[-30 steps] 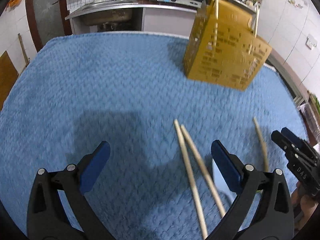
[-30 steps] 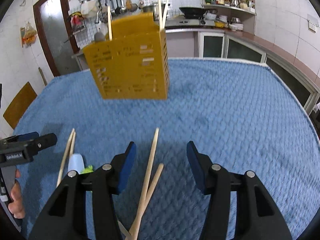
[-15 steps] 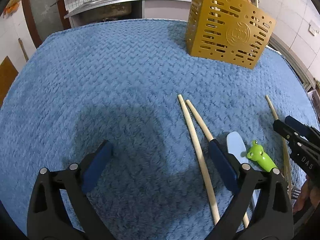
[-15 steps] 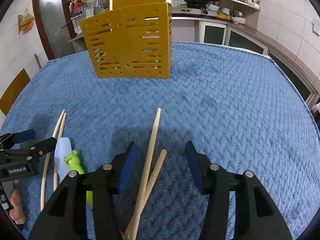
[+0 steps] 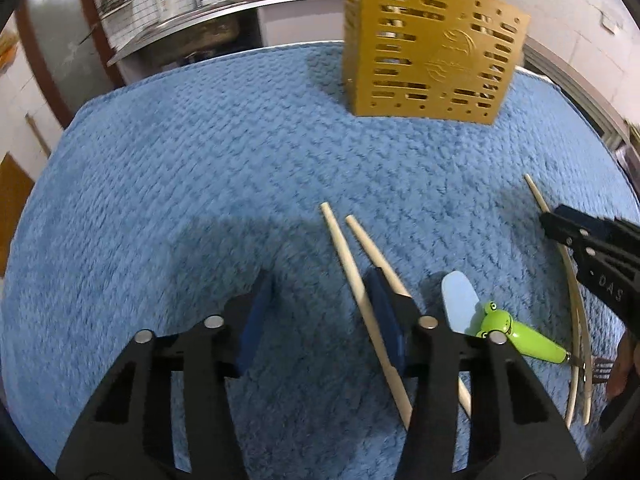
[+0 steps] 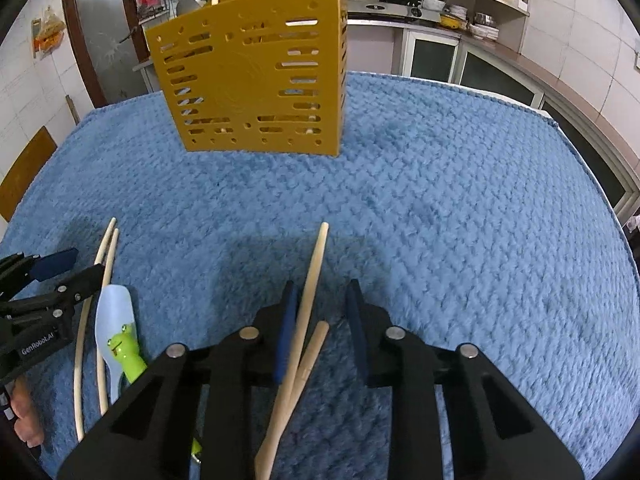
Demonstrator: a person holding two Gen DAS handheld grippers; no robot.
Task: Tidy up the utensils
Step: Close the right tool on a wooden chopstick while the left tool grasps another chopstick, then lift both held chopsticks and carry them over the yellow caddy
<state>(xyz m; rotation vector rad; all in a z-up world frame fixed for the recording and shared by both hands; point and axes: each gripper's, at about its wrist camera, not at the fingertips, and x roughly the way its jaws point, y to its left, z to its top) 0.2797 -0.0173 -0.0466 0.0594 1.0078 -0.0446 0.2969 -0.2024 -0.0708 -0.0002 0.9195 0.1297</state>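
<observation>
A yellow slotted utensil holder (image 5: 432,44) (image 6: 256,84) stands at the back of the blue cloth with chopsticks standing in it. My left gripper (image 5: 320,312) is open, low over the cloth; two wooden chopsticks (image 5: 352,272) lie at its right finger. My right gripper (image 6: 322,320) is open around two wooden chopsticks (image 6: 310,300) lying between its fingers. A frog-handled utensil with a pale blue blade (image 5: 500,324) (image 6: 120,344) lies between the two chopstick pairs.
The blue textured cloth (image 6: 460,208) covers the table. Kitchen counter, sink and shelves stand behind. A table edge and cabinet run along the right (image 6: 592,132). A wooden board (image 6: 24,168) leans at the left.
Both grippers have dropped lower and moved forward over the chopsticks, and their jaws have narrowed. The right gripper's fingers now straddle its chopstick pair.
</observation>
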